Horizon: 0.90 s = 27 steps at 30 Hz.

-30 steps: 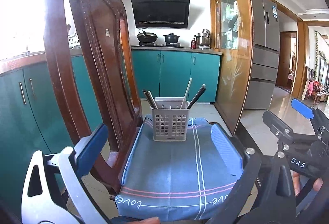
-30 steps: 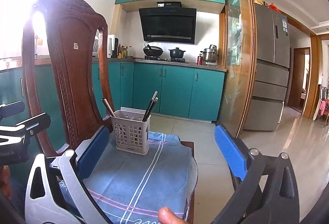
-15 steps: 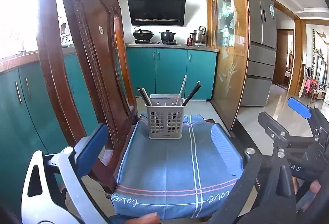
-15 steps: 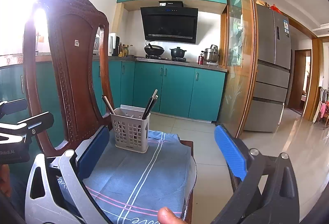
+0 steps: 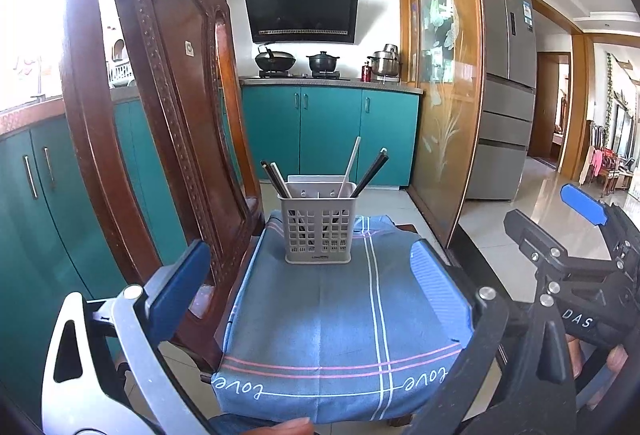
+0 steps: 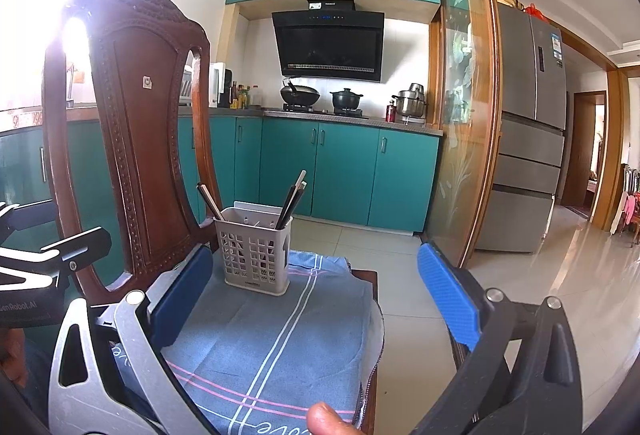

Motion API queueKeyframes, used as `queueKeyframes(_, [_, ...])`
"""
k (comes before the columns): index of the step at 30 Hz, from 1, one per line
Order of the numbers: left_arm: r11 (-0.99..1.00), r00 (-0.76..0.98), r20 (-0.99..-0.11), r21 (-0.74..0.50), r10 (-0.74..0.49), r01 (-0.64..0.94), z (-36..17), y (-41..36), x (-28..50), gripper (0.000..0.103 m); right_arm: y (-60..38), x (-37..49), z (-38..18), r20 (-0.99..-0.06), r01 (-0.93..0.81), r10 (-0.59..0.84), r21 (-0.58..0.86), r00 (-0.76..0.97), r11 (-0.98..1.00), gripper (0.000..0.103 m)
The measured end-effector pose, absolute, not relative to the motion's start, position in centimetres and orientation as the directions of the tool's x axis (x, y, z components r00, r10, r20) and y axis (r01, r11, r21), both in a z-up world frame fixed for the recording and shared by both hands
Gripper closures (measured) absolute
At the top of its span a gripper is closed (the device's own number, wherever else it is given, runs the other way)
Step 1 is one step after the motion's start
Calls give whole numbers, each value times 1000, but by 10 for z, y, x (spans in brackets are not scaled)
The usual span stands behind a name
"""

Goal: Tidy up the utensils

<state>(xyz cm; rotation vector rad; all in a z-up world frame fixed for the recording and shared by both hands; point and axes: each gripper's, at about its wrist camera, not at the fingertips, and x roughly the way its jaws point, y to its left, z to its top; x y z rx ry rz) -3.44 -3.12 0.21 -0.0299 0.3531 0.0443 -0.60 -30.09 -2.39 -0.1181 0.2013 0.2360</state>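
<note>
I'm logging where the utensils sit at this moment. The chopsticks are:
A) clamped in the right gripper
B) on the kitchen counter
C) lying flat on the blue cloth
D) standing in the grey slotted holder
D: the chopsticks lean out of the grey slotted holder standing on the blue cloth; both grippers are open and empty.

Left claw (image 5: 308,283) and right claw (image 6: 316,299), both spread wide, empty, level, side by side.

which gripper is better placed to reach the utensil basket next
Probably the left. The left gripper has the utensil basket squarely centred between its open fingers. For the right gripper, also open, the basket sits off toward its left finger.
</note>
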Motion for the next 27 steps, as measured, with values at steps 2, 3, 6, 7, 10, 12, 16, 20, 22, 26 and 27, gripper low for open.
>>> queueKeyframes(2, [999, 937, -348, -21, 37, -47, 1, -31, -34, 4, -301, -5, -24, -213, -246, 222, -94, 952, 965, 3])
queueKeyframes(3, [999, 936, -350, -21, 38, -48, 1, -31, -33, 4, -302, -5, -24, -214, -247, 222, -94, 951, 965, 3])
queueKeyframes(6, [999, 935, -354, -14, 40, -48, 0, -33, -33, 3, -302, -4, -24, -213, -251, 227, -94, 950, 963, 3])
queueKeyframes(7, [999, 934, -353, -10, 43, -50, 0, -34, -33, 3, -303, -4, -24, -214, -252, 227, -95, 950, 963, 3])
queueKeyframes(10, [999, 934, -354, -1, 44, -47, 0, -36, -32, 3, -302, -3, -25, -214, -252, 227, -98, 950, 963, 3])
queueKeyframes(12, [999, 934, -355, -5, 39, -44, -1, -36, -31, 3, -302, -3, -25, -214, -252, 227, -96, 950, 963, 3])
queueKeyframes(16, [999, 935, -354, -11, 35, -42, -2, -36, -30, 3, -303, 0, -25, -218, -251, 226, -92, 949, 964, 3])
queueKeyframes(20, [999, 933, -358, -17, 34, -43, -5, -37, -30, 3, -304, 5, -28, -230, -248, 223, -89, 947, 965, 3])
queueKeyframes(22, [999, 929, -369, -16, 35, -44, -7, -37, -27, 3, -304, 11, -32, -247, -248, 222, -80, 943, 965, 3])
queueKeyframes(26, [999, 901, -432, -23, 32, -47, -19, -36, -7, 3, -304, 60, -64, -437, -207, 163, -55, 885, 977, 3])
queueKeyframes(27, [998, 890, -456, -35, 24, -45, -26, -35, 1, 3, -305, 76, -77, -500, -202, 156, -39, 852, 979, 3])
